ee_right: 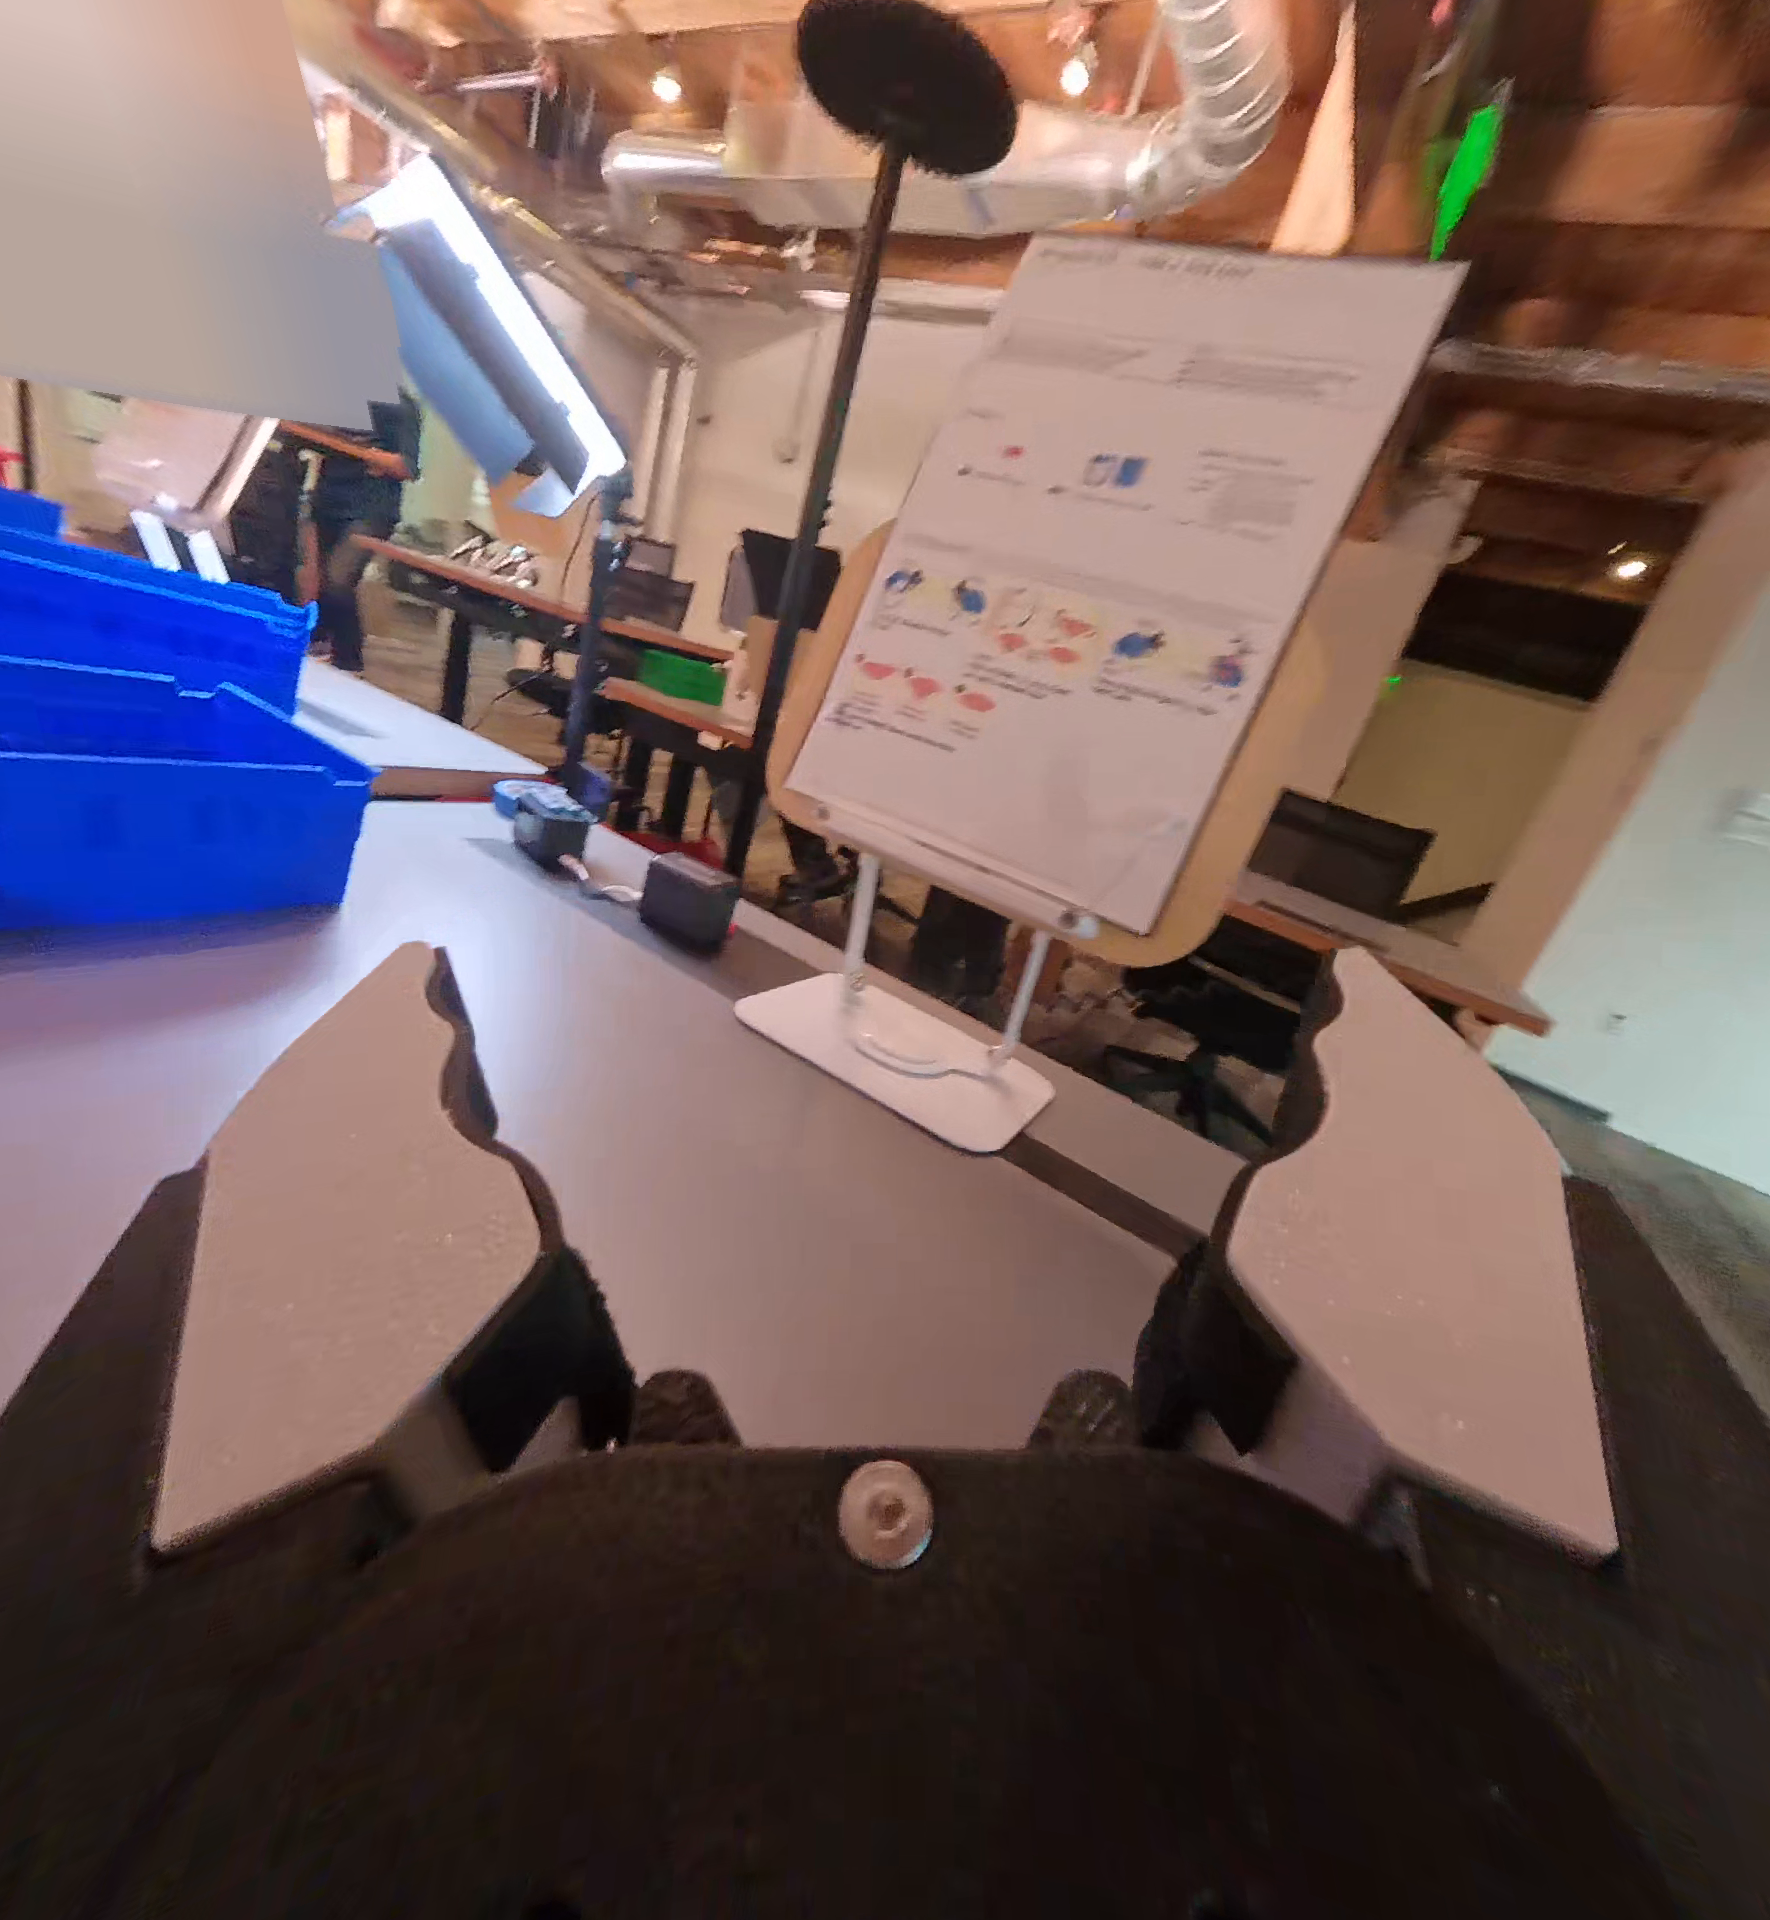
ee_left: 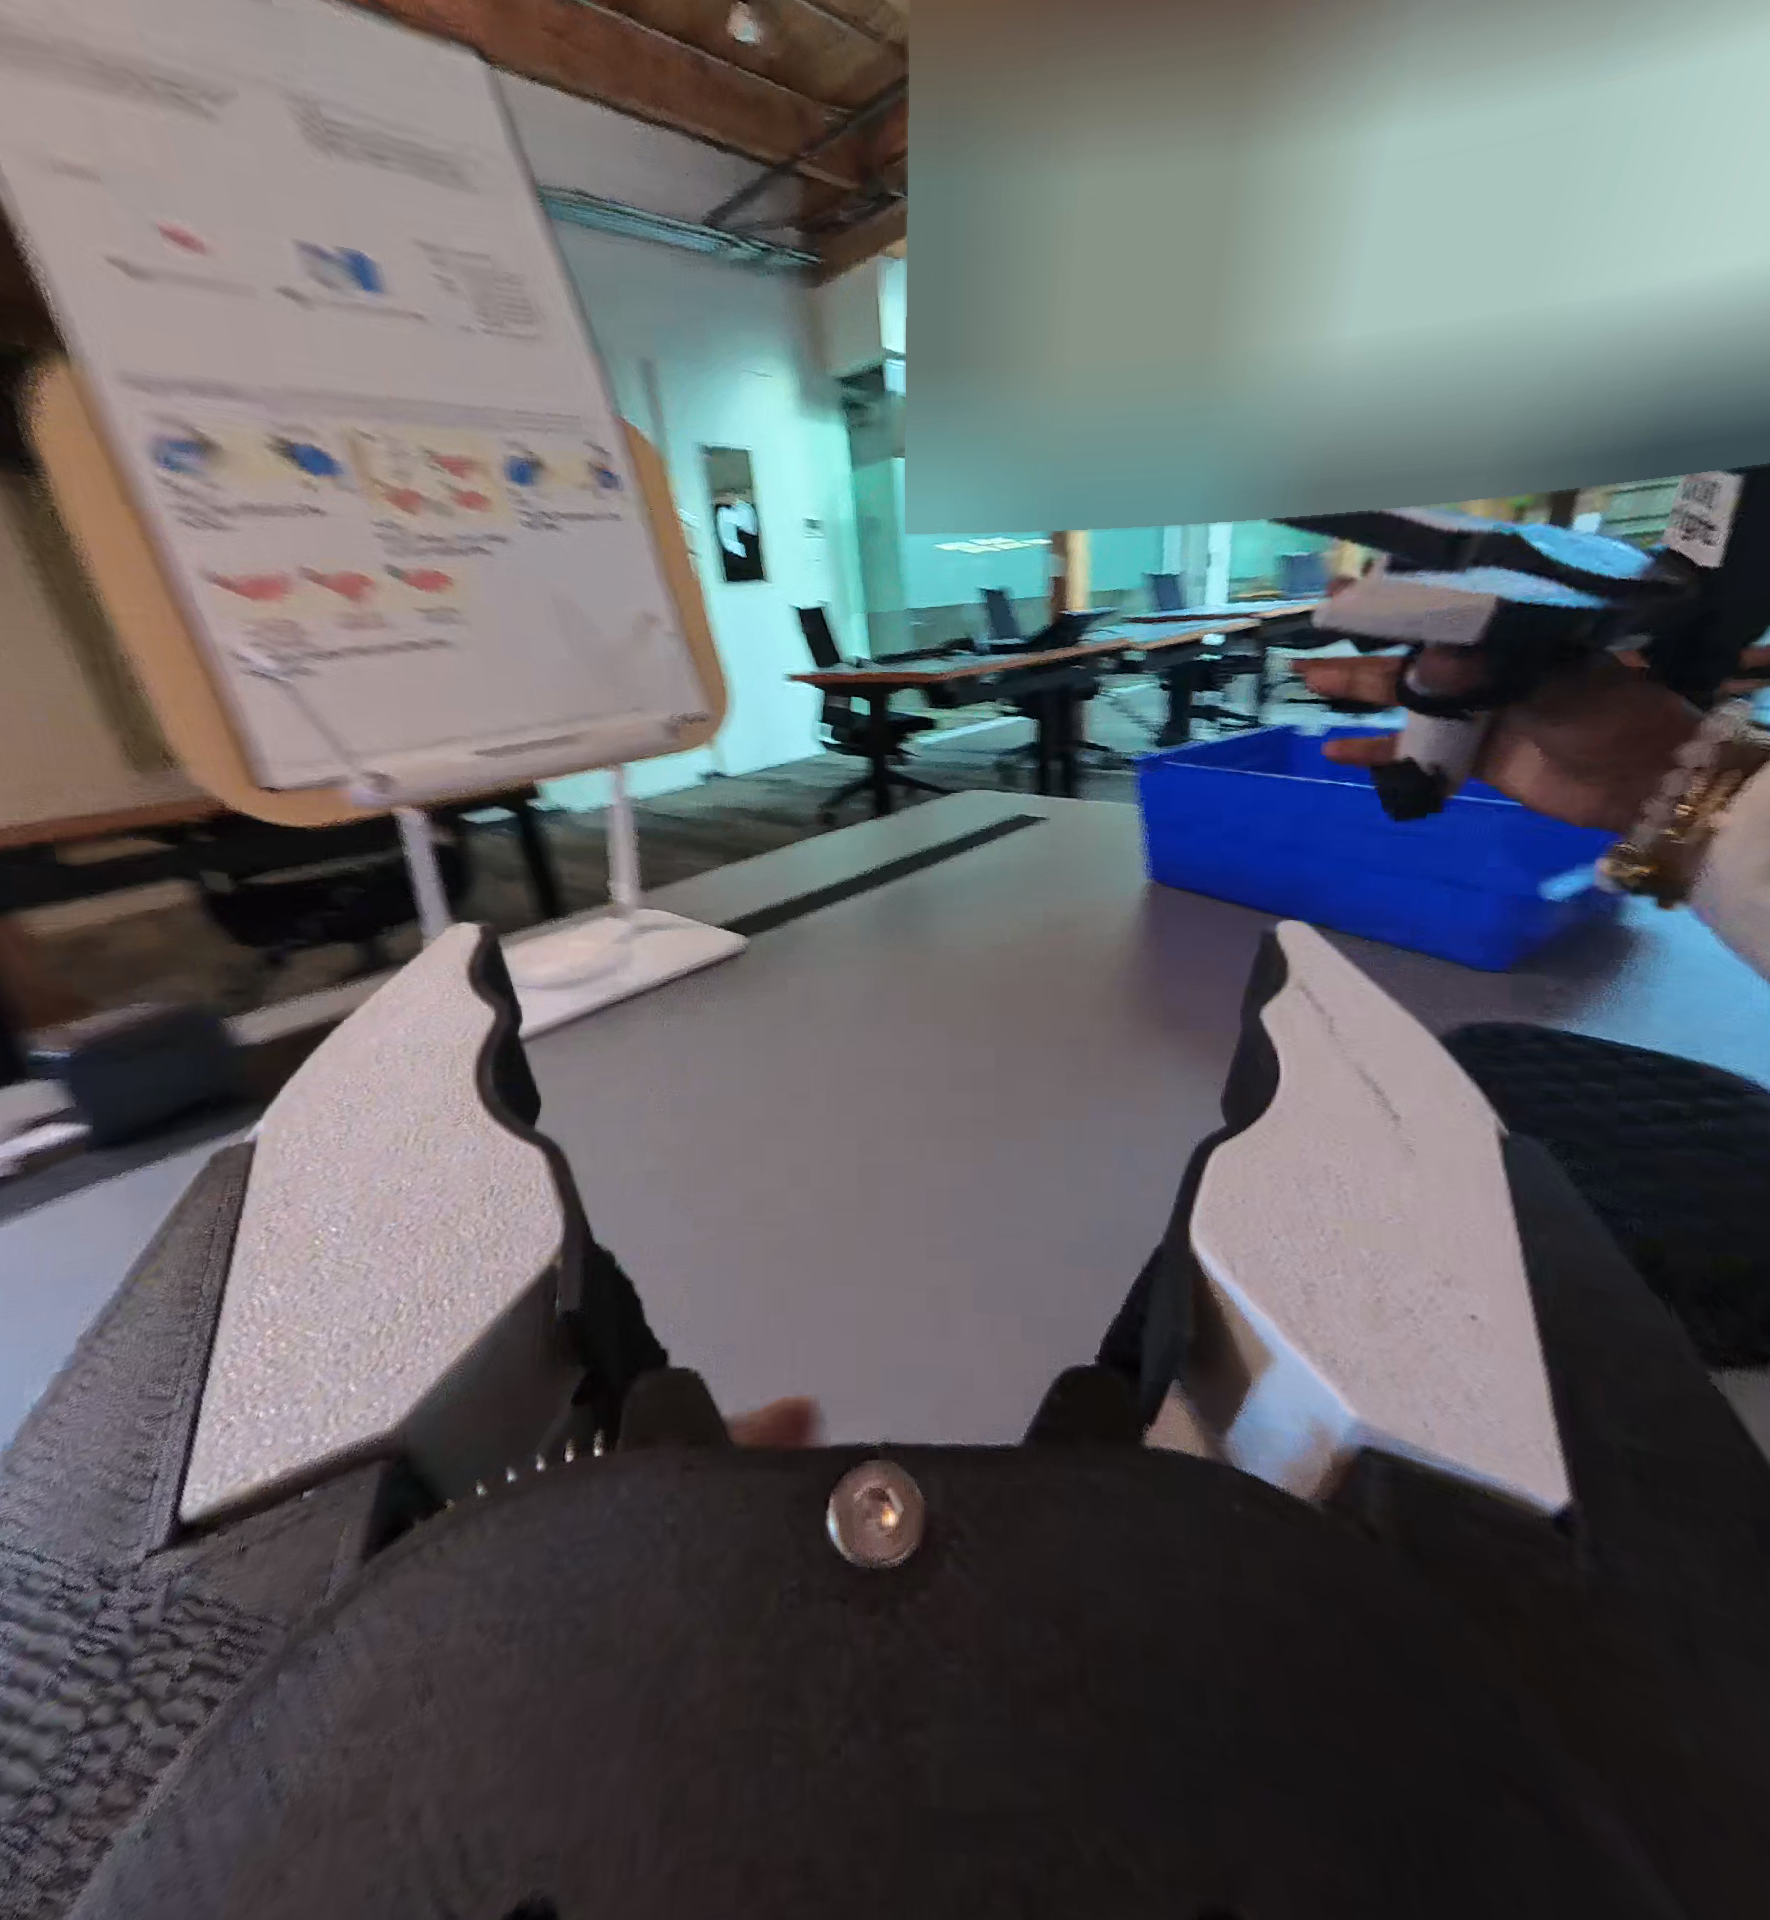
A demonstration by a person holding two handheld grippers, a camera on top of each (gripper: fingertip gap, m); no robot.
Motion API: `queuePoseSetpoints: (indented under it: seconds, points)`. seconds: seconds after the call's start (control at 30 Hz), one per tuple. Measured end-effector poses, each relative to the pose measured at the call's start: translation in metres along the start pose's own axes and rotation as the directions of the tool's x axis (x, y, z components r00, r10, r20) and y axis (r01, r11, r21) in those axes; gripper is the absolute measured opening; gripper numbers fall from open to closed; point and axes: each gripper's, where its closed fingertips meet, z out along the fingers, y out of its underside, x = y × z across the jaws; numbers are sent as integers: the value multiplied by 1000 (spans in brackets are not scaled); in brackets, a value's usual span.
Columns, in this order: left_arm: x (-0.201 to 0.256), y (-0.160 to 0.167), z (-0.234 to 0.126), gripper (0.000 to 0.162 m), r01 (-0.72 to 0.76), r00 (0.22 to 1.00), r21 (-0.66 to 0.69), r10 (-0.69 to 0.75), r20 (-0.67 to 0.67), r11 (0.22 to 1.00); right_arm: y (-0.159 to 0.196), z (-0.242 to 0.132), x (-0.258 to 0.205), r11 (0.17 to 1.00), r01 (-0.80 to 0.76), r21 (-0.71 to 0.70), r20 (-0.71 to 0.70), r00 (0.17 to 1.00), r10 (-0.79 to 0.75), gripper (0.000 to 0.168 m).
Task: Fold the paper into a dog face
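Observation:
No paper for folding shows in either view. My left gripper point(ee_left: 881, 977) is open and empty, held above the grey table point(ee_left: 860, 1143). My right gripper point(ee_right: 886, 997) is open and empty above the same table point(ee_right: 777, 1226). In the left wrist view the right gripper point(ee_left: 1421, 613) also shows at the far right, held in a hand point(ee_left: 1567, 748) over a blue bin point(ee_left: 1359, 862). An instruction sheet on a white stand point(ee_left: 341, 416) is ahead of the left gripper and shows in the right wrist view point(ee_right: 1099, 603) too.
Blue bins point(ee_right: 122, 727) are stacked on the table at the left of the right wrist view. Small black devices point(ee_right: 689, 899) lie along the table's far edge. A black pole with a round top point(ee_right: 839, 416) rises behind. Desks and chairs point(ee_left: 964, 686) fill the room beyond.

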Motion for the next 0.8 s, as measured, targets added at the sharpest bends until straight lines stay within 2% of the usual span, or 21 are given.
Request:
queuePoseSetpoints:
  seconds: [0.07, 0.17, 0.23, 0.3, 0.33, 0.4, 0.5, 0.57, 0.7, 0.8]
  points:
    - [-35, -6, -18, 129, -71, 981, -45, 78, 177, 996, 23, 21, -4, 996, -41, -76, -34, 999, 38, 146]
    - [-100, 8, -60, 130, -119, 844, -339, 274, 460, 933, 57, 41, -10, 982, -75, -176, -109, 992, 57, 146]
    - [-133, 21, -94, 135, -77, 722, -539, 420, 550, 839, 77, 47, -12, 971, -76, -227, -185, 982, 34, 146]
    - [-152, 36, -118, 139, 20, 651, -615, 456, 606, 789, 101, 47, -14, 944, -65, -322, -240, 971, -15, 145]
    - [-154, 42, -121, 141, 59, 643, -615, 441, 626, 787, 114, 45, -16, 921, -61, -386, -248, 968, -40, 145]
    - [-147, 46, -106, 144, 80, 670, -560, 371, 643, 825, 136, 43, -22, 873, -81, -481, -234, 971, -39, 145]
    - [-126, 35, -50, 145, 7, 741, -435, 287, 607, 900, 163, 43, -37, 811, -181, -556, -214, 974, 71, 146]
    - [-120, 41, -13, 145, 26, 794, -382, 213, 569, 924, 175, 43, -41, 791, -219, -571, -215, 970, 114, 146]
    - [-114, 83, 45, 145, 162, 866, -419, 75, 495, 893, 185, 42, -45, 771, -240, -590, -218, 967, 135, 146]
    - [-112, 109, 62, 145, 214, 868, -432, 33, 496, 876, 190, 42, -43, 759, -265, -595, -235, 960, 152, 146]
